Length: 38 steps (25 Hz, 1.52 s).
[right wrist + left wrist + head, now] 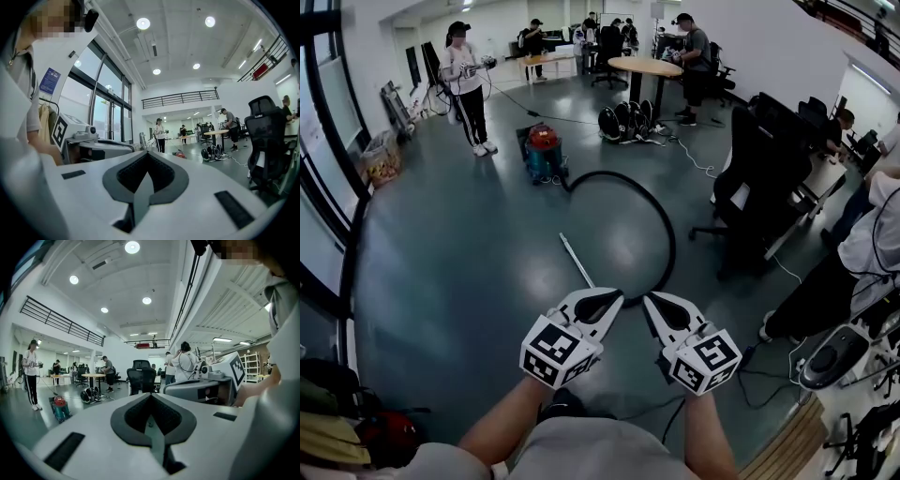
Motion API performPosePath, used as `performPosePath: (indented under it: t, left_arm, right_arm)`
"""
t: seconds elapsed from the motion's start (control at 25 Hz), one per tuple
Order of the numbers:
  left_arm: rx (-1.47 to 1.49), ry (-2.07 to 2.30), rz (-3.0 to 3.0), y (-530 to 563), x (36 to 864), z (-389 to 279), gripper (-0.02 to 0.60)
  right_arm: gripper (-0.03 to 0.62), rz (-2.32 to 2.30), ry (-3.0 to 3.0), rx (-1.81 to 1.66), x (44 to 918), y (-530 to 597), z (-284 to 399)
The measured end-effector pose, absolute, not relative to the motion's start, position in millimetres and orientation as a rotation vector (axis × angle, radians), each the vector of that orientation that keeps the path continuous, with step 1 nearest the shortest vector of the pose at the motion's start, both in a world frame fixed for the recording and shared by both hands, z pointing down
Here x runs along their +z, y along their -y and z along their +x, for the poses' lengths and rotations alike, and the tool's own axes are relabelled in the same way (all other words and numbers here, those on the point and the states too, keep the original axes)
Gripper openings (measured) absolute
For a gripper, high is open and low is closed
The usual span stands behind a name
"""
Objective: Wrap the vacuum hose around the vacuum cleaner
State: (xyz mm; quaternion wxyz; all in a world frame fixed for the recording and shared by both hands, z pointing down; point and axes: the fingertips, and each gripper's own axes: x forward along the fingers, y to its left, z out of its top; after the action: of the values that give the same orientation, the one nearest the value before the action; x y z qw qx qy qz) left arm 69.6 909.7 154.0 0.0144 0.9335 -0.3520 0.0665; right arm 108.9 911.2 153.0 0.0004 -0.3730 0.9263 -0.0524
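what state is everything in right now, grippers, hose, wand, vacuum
left gripper: shut, nothing between the jaws
right gripper: shut, nothing between the jaws
vacuum hose: lying on the floor in an open loop, not wrapped
metal wand: lying flat on the floor
vacuum cleaner: upright on the floor

I hold the left gripper (621, 294) and right gripper (648, 298) low before me, side by side, tips angled together (almost touching). Both jaws are closed on nothing, forearms (502, 424) bare.
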Motion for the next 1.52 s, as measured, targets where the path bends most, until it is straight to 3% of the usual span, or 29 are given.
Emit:
performPosePath:
  t: [0.84,1.52]
  left_arm:
    - [0.184,1.049,2.882,-705.2,172.2,20.7,0.006]
    - [0.178,0.905,2.869,-496.2,188.1,-61.3,0.006]
  right_arm:
    - [0.002,-1.238,-2.967,-0.156,168.3,-719.3,66.8]
    - [0.003,-1.379,-3.045,-0.274,190.5,-511.2,-21.5]
